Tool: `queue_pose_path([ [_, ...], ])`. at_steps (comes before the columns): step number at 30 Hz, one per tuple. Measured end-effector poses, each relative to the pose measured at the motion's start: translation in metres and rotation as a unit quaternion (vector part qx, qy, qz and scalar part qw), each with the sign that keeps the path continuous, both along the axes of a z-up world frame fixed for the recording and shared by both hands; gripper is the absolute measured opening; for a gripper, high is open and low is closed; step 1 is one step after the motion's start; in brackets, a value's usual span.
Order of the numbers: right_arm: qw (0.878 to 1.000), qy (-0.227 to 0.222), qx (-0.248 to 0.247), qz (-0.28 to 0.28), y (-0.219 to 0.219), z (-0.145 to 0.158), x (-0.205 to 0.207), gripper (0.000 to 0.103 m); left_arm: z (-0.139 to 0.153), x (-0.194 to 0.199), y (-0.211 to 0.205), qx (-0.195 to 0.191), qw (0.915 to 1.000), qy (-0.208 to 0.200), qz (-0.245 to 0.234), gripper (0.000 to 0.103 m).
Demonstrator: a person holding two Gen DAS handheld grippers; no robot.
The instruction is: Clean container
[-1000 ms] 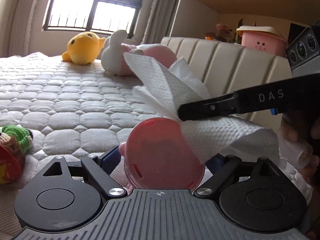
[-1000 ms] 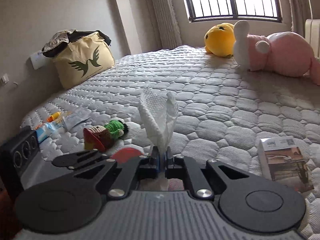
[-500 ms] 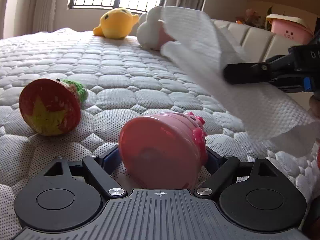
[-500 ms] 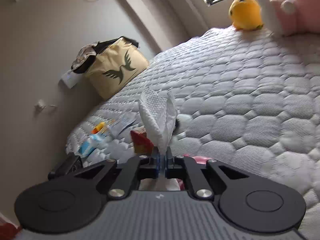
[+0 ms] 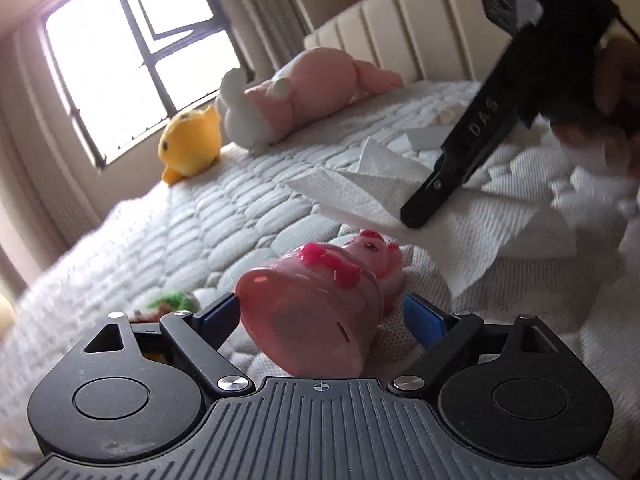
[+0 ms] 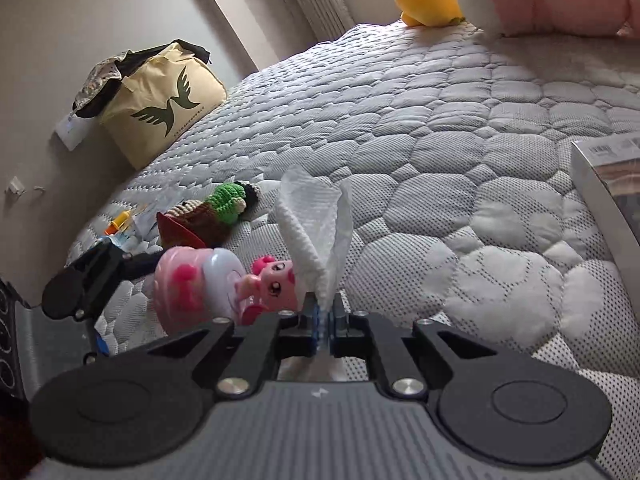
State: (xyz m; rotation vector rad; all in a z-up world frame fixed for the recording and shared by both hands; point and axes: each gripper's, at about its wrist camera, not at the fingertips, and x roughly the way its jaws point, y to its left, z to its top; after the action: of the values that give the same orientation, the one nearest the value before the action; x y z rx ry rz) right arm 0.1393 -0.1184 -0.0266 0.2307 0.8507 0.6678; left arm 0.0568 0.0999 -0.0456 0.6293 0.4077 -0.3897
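A pink pig-shaped container [image 5: 316, 312] lies on its side between the blue pads of my left gripper [image 5: 320, 308], which is shut on it, base towards the camera. Seen from the right wrist, the same container [image 6: 200, 284] points its pig face right, with a left finger [image 6: 132, 260] reaching it from the left. My right gripper [image 6: 323, 312] is shut on a white paper towel [image 6: 316, 232] that sticks up from its pads. From the left wrist, the towel [image 5: 440, 216] hangs just beyond the pig's head, under the black right finger [image 5: 452, 168].
All of this is over a quilted mattress [image 6: 440, 120]. A crocheted toy [image 6: 216, 212] lies near the container, a yellow plush [image 5: 188, 144] and a pink-white plush [image 5: 304, 92] sit by the window. A beige bag [image 6: 160, 100] leans at the wall, a box [image 6: 608, 184] lies right. A hand [image 5: 616, 80] holds the right gripper.
The towel came off the container's body and now sits beyond the pig's head. Both cameras tilted, and the container swung so that its side faces the right gripper.
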Motion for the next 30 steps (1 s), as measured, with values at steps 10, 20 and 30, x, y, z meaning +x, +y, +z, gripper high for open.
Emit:
queue_pose_path([
  [10,0.998,0.004,0.055,-0.041,-0.045,-0.004,-0.020,0.006,0.003,0.046,0.000,-0.049,0.9960,0.074,0.003,0.075],
  [20,0.991,-0.047,0.105,-0.071,-0.086,0.033,-0.042,0.006,-0.020,0.115,0.053,-0.522,0.7577,0.380,0.093,0.070],
  [30,0.998,-0.012,0.055,-0.025,-0.021,-0.002,-0.020,0.006,-0.020,0.141,0.034,-0.521,0.7714,0.345,0.120,0.082],
])
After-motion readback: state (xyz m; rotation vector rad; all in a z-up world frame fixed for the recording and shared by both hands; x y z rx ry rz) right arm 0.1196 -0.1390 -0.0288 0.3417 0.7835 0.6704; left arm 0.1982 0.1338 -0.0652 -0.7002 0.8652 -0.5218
